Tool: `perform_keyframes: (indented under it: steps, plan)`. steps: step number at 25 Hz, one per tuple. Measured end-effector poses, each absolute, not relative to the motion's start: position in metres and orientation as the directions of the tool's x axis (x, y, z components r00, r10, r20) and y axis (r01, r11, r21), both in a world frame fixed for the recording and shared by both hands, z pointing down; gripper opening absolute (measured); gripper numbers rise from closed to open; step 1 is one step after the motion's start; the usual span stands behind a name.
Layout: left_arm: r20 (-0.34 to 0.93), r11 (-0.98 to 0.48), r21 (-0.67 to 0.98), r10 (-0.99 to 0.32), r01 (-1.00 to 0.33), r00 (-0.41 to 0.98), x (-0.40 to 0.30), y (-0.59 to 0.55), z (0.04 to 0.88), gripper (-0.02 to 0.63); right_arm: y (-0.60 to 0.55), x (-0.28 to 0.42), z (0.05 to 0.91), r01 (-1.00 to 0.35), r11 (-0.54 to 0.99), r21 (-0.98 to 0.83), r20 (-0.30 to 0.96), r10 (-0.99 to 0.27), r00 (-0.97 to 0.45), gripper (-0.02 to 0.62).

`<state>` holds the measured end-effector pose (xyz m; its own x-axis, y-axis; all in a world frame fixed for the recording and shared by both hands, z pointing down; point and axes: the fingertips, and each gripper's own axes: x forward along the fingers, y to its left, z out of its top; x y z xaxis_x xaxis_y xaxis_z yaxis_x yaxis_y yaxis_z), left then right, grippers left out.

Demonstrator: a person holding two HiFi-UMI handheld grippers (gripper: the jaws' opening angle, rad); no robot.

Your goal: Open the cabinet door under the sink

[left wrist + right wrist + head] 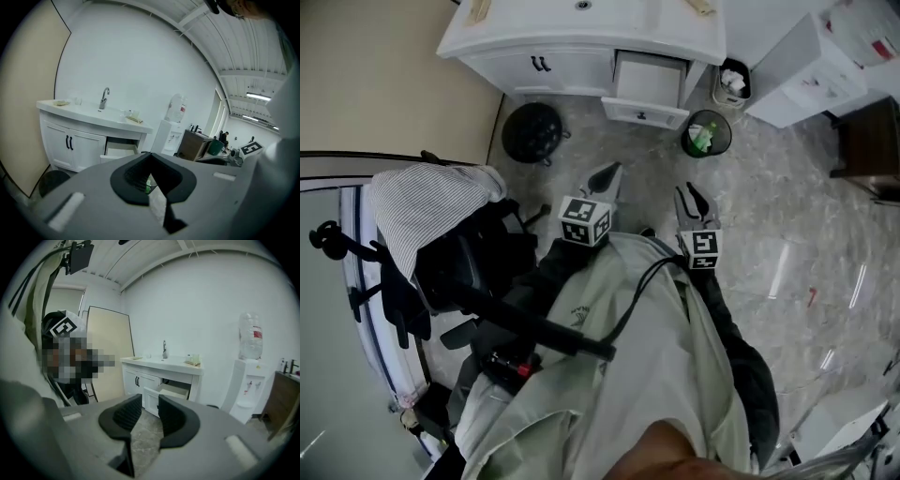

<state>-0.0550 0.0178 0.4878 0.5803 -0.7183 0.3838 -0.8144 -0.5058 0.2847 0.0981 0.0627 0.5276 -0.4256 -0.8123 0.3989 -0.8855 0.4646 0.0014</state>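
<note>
The white sink cabinet stands across the floor from me. Its two doors are shut, with black handles side by side. To the right of the doors a drawer is pulled out. My left gripper is held in the air well short of the cabinet, its fingertips together and nothing in them. My right gripper hangs beside it, open and empty. In the right gripper view the doors and the drawer lie beyond the right gripper. The left gripper points right of the doors.
A round black bin sits on the floor left of the cabinet front. Two small waste bins stand right of the drawer. A chair draped with striped cloth is close on my left. A water dispenser stands further right.
</note>
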Motion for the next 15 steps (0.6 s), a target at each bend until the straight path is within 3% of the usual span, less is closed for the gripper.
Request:
perform_keyframes:
  steps: [11,15]
  plan:
    - [0.406,-0.524,0.289,-0.690,-0.801,0.599,-0.057,-0.005,0.492,0.008,0.048,0.097,0.529,-0.903,0.429,-0.006,0.411,-0.822,-0.393,0.109]
    - [0.413,-0.519,0.295,-0.688,-0.802,0.597,-0.059,-0.005,0.495,0.006,0.048,0.096,0.526,-0.901,0.434,0.002,0.397,-0.827,-0.397,0.062]
